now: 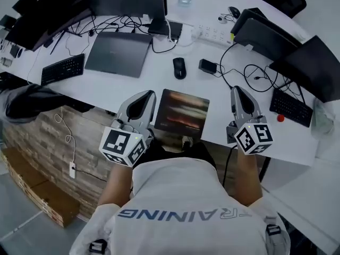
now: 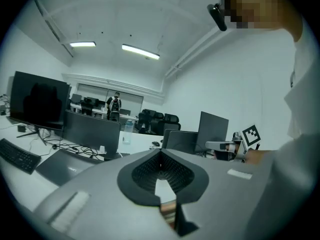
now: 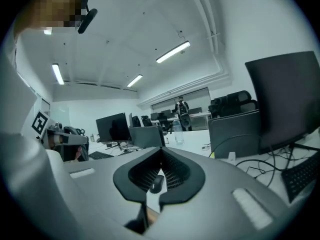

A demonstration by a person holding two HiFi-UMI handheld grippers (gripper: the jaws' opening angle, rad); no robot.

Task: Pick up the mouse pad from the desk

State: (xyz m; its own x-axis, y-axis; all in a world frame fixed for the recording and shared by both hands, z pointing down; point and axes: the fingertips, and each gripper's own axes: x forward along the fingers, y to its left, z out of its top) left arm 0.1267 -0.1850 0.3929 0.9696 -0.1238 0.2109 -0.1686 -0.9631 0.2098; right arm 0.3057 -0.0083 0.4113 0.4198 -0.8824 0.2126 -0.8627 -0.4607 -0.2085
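Note:
The mouse pad (image 1: 180, 112) is a dark rectangle with a brownish blurred print. It lies flat at the near edge of the white desk (image 1: 106, 86), straight in front of me. My left gripper (image 1: 151, 93) hangs just left of the pad, jaws shut and empty. My right gripper (image 1: 234, 89) hangs a short way to the pad's right, also shut with nothing held. In the left gripper view the left gripper (image 2: 161, 152) has its tips together. In the right gripper view the right gripper (image 3: 161, 150) does too, and a black mouse (image 3: 156, 184) shows through the hollow.
A black mouse (image 1: 179, 67) and a small black device (image 1: 207, 66) lie beyond the pad. A closed laptop (image 1: 118, 53), a keyboard (image 1: 62, 69), a power strip (image 1: 210, 33) with cables and several monitors fill the back. Another keyboard (image 1: 290, 108) sits right.

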